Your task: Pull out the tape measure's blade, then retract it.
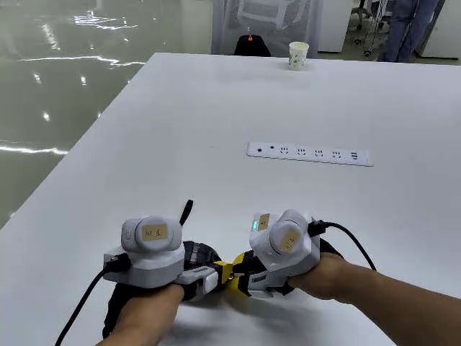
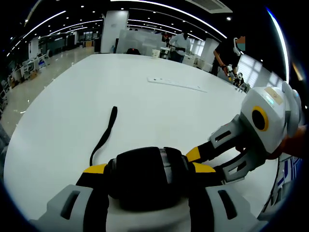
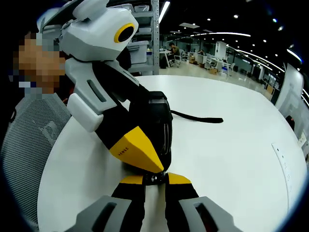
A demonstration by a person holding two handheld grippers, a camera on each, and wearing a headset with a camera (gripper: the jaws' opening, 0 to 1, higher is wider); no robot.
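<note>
In the head view, a black round-bodied tape measure (image 1: 202, 254) sits near the front edge of the white tabletop (image 1: 180, 130), between the two tools. The white left gripper with yellow-tipped jaws (image 1: 207, 270) comes at it from the left. The matching right gripper (image 1: 238, 280) meets it from the right, and their yellow tips are almost touching. A thin black wrist strap (image 1: 187, 211) trails away behind the case. Farther back lie a white power strip (image 1: 310, 153) and a printed paper cup (image 1: 298, 55).

In the left gripper view, this tool's jaws are clamped on either side of the black case. The right gripper reaches in from the right, tips at the case's flank.

In the right gripper view, the jaws are drawn close together, pinching a small dark tab (image 3: 155, 179) that sits right against the lower edge of the case. The left gripper's yellow jaw lies along the case just above.
</note>
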